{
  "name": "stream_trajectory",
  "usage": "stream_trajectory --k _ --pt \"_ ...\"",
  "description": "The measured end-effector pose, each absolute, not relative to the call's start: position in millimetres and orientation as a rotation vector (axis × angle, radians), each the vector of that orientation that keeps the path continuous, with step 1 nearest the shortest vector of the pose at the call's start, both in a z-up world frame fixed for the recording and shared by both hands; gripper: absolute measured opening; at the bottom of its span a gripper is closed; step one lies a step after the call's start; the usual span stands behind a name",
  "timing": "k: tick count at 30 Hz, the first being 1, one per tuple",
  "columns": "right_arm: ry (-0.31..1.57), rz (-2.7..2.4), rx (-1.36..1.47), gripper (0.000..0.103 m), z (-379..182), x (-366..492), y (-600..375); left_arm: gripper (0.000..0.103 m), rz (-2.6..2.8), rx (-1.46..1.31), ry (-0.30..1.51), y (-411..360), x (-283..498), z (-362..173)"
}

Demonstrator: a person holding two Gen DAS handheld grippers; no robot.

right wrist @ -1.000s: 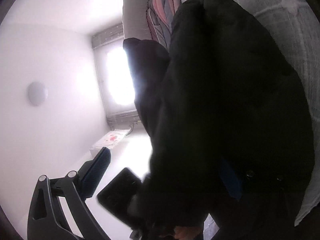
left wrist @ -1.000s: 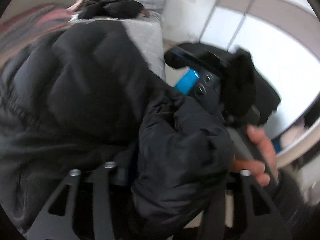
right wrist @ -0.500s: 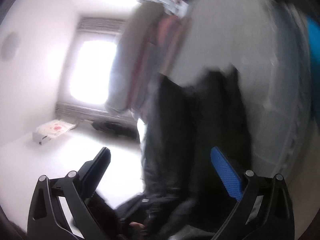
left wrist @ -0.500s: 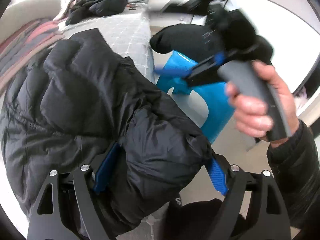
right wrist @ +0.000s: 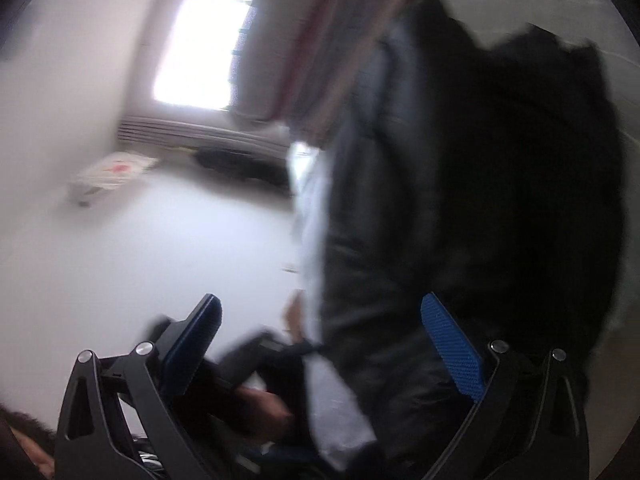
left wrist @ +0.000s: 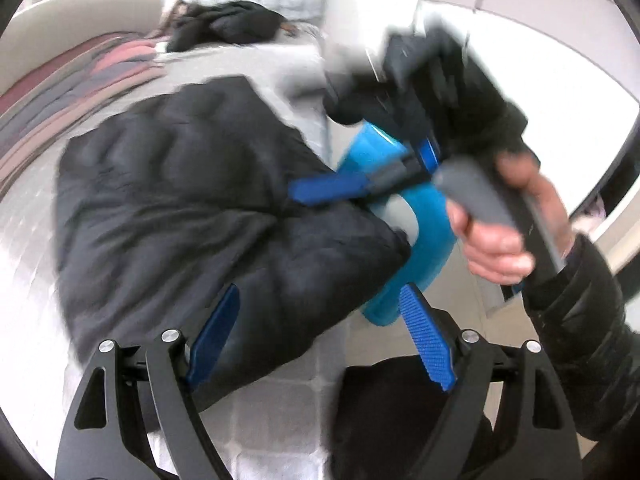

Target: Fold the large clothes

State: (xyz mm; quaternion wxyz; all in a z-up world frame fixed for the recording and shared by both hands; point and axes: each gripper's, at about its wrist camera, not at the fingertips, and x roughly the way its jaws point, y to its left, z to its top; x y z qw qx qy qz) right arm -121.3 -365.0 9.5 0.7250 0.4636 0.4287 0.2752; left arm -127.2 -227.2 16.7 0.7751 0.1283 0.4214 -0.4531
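Note:
A black puffer jacket (left wrist: 192, 184) lies folded on the grey quilted bed (left wrist: 256, 428). My left gripper (left wrist: 316, 324) is open, its blue pads (left wrist: 424, 340) on either side of the jacket's near corner, not pinching it. My right gripper shows in the left wrist view (left wrist: 332, 192), held by a hand (left wrist: 496, 240) just right of the jacket. In the right wrist view the right gripper (right wrist: 320, 332) is open and empty, with the jacket (right wrist: 480, 200) ahead and to the right. Both views are blurred.
A blue plastic stool (left wrist: 416, 240) stands beside the bed's right edge. Another dark garment (left wrist: 232, 28) lies at the far end of the bed, next to striped bedding (left wrist: 76, 84). A window (right wrist: 200, 48) and white floor show in the right wrist view.
My left gripper has opened and let go of the jacket's corner, pulling back. My right gripper has let go of the jacket and swung away to its right side.

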Motion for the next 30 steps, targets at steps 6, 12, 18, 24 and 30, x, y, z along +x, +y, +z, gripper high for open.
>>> stream_trajectory --k 6,12,18,24,30 --pt "0.918 0.557 1.042 0.097 2 -155 -404 0.079 -0.831 0.046 0.937 -174 -72 14" --pt "1.048 0.473 0.931 0.096 -38 -166 -369 0.079 -0.808 -0.046 1.024 -170 -41 -19" --pt "1.063 0.417 0.92 0.096 -45 -174 -376 0.081 -0.832 0.079 1.045 -195 -46 -32" --pt "0.846 0.344 0.976 0.096 -2 -187 -419 0.082 -0.848 -0.028 1.003 -165 -28 5" --pt "0.944 0.246 1.019 0.096 -40 -176 -451 0.087 -0.676 -0.232 0.97 -94 14 18"
